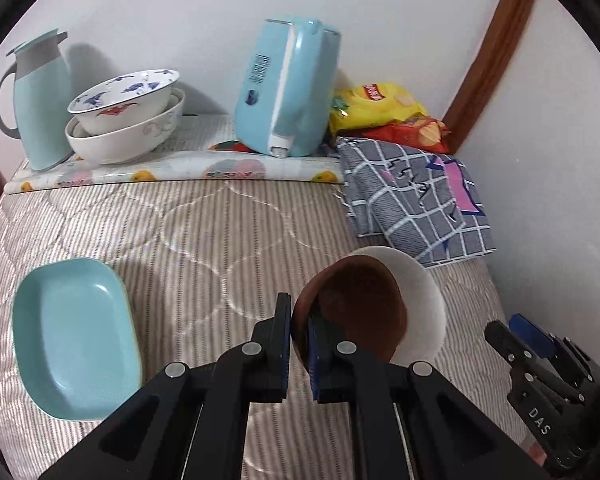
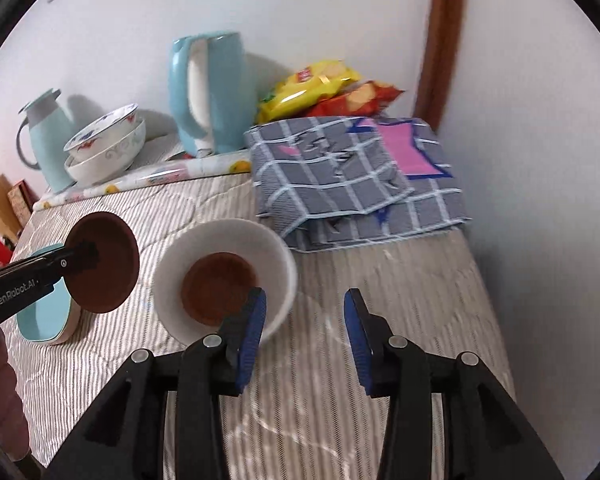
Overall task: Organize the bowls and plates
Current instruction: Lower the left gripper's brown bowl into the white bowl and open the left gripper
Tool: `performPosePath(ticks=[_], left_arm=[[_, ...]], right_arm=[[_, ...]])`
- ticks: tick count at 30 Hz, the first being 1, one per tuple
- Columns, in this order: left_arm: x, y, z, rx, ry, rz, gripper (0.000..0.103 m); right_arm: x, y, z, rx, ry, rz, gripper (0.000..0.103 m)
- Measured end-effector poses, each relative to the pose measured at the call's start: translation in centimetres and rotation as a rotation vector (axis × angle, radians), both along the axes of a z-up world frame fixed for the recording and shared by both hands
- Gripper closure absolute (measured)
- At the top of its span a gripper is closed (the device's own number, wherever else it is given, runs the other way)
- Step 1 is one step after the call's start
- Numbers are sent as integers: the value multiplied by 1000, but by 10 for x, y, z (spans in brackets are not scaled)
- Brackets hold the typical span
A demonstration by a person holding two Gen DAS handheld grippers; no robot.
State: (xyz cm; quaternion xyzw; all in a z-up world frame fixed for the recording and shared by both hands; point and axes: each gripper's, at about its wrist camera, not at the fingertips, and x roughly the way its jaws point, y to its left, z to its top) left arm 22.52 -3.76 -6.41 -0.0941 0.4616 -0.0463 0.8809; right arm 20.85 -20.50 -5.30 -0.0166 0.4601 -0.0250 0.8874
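brown dish lifted clear of the white bowl

left tool (image 1: pixel 299 344) pinches a brown dish (image 1: pixel 360 312) by its rim, likely for stacking elsewhere; right tool (image 2: pixel 305 336) hangs partly open, empty, beside the white bowl (image 2: pixel 276 256).

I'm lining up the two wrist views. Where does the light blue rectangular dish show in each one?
Left wrist view: the light blue rectangular dish lies lower left on the striped quilt, fully visible.
Right wrist view: the dish sits at the left edge, partly hidden behind the left gripper and the brown saucer it holds.
Shared landmark: the blue electric kettle at the back against the wall.
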Motion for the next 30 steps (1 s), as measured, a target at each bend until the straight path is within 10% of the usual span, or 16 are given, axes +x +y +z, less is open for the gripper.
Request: performPosePath(ticks=[30], left_arm=[[39, -51, -51, -41, 109, -64, 95]], right_arm=[[-36, -71, -28, 33, 64, -123, 63]])
